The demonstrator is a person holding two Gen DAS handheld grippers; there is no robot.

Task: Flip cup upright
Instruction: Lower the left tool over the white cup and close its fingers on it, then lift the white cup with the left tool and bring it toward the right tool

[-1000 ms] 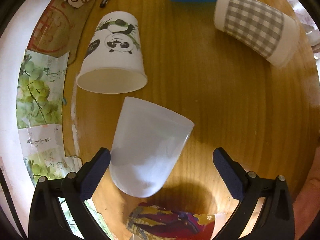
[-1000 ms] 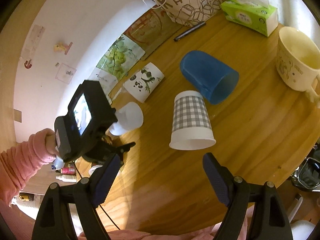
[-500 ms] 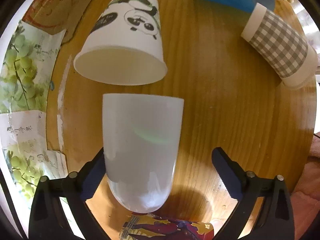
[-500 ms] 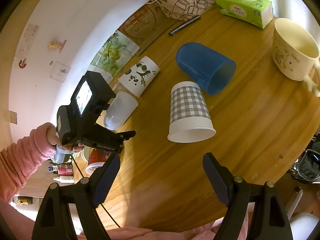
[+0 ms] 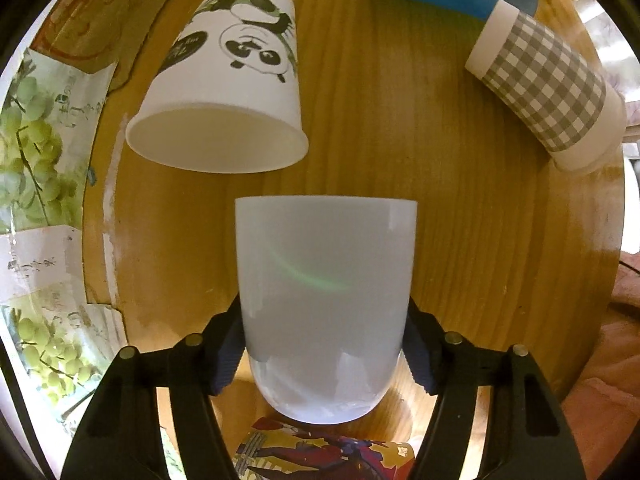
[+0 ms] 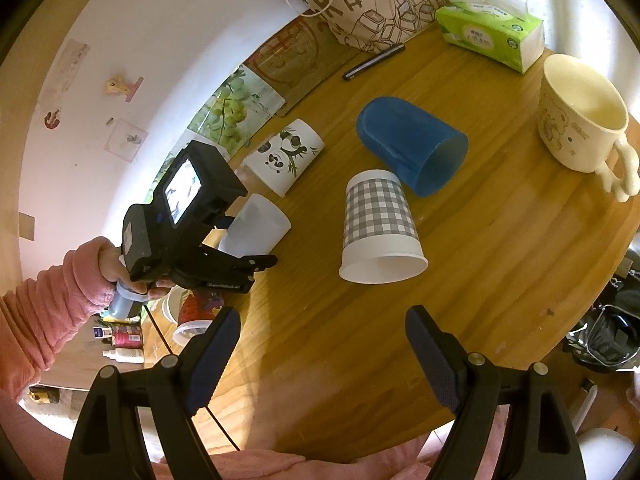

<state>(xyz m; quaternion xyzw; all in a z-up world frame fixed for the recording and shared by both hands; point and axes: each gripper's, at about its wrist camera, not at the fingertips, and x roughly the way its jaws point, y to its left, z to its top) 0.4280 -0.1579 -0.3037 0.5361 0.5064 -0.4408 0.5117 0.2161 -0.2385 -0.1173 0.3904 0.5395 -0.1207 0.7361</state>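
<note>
Although my left hand-held gripper (image 5: 324, 344) has its jaws pressed against both sides of the white cup (image 5: 325, 304), the flip itself is not finished as far as I can judge. The cup sits between the fingers, rounded base toward me and rim pointing ahead toward the panda cup (image 5: 232, 80), seemingly on its side at the bench (image 5: 460, 220). Grasping looks done; turning it upright and setting it down remain. My right hand-held gripper (image 6: 322, 354) hangs wide and empty above the bench edge.

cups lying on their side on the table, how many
4: panda cup near the posters, blue cup mid-table, checked cup beside it, frosted white cup in the left claw. A red cup at the table edge is partly hidden.
</note>
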